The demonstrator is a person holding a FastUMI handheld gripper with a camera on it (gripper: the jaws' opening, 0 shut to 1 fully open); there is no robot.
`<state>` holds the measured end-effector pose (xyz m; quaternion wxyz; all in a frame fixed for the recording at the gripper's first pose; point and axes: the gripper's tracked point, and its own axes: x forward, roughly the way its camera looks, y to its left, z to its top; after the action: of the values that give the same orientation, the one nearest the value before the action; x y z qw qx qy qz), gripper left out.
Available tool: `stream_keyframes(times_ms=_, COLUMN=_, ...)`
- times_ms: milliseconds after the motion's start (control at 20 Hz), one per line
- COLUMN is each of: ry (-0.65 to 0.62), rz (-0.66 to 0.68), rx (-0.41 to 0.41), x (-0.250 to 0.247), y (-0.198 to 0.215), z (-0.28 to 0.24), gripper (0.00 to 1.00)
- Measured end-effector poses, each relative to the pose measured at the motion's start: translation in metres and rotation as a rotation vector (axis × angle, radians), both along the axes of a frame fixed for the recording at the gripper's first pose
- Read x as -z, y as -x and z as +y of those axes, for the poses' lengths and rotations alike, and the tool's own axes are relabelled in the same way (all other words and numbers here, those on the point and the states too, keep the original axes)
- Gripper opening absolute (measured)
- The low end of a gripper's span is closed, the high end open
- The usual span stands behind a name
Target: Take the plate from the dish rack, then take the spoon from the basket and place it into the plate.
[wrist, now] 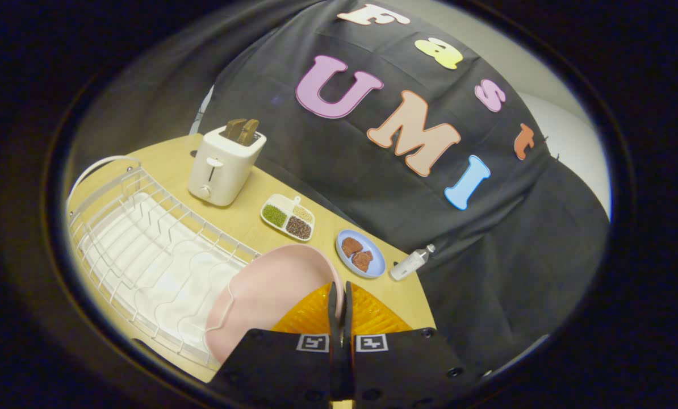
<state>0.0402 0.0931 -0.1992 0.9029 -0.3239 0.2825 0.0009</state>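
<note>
**Plate pinched at its rim, clear of the rack's near end**

From my seat I see the gripper (pixel 339 318) with its two black fingers (pixel 333 309) drawn almost together, and the thin edge of the pink plate (pixel 271 295) is caught between them. Both fingers press on that edge, so I read the tool as closed on the plate.

The plate is a pale, matte pink, round, with a shallow raised rim and a bare inner face. It is tilted steeply, its face turned toward the white wire dish rack (pixel 146 238), and its lower edge sits against the rack's end wire nearest the fingers. I cannot tell whether it still rests in a slot or hangs free.

Just behind the fingers, an orange ribbed basket (pixel 367 315) shows on both sides of them, close to the near edge of the table (pixel 242 218). I cannot make out the spoon inside it.

Farther along the table's back edge stand a white toaster (pixel 224 166) with two slices in it, a divided tray (pixel 288 217) of grains, a blue dish (pixel 360 253) with two brown pieces, and a small white bottle (pixel 410 262) lying on its side near the far corner.
</note>
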Motion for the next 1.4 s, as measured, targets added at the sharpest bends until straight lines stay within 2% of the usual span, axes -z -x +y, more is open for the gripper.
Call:
stream_keyframes(times_ms=350, ry=0.081, rz=0.001, rx=-0.077, x=-0.014, y=-0.015, z=0.012, gripper=0.03)
stream_keyframes(times_ms=600, ry=0.122, rz=-0.027, rx=-0.094, x=-0.030, y=-0.021, z=0.005, gripper=0.03)
stream_keyframes(times_ms=750, ry=0.059, rz=-0.041, rx=-0.070, x=-0.041, y=-0.022, z=-0.004, gripper=0.03)
stream_keyframes(times_ms=1000, ry=0.029, rz=-0.086, rx=-0.042, x=-0.067, y=-0.016, z=-0.028, gripper=0.03)
stream_keyframes(times_ms=1400, ry=-0.082, rz=-0.131, rx=0.076, x=-0.096, y=0.024, z=-0.108, gripper=0.03)
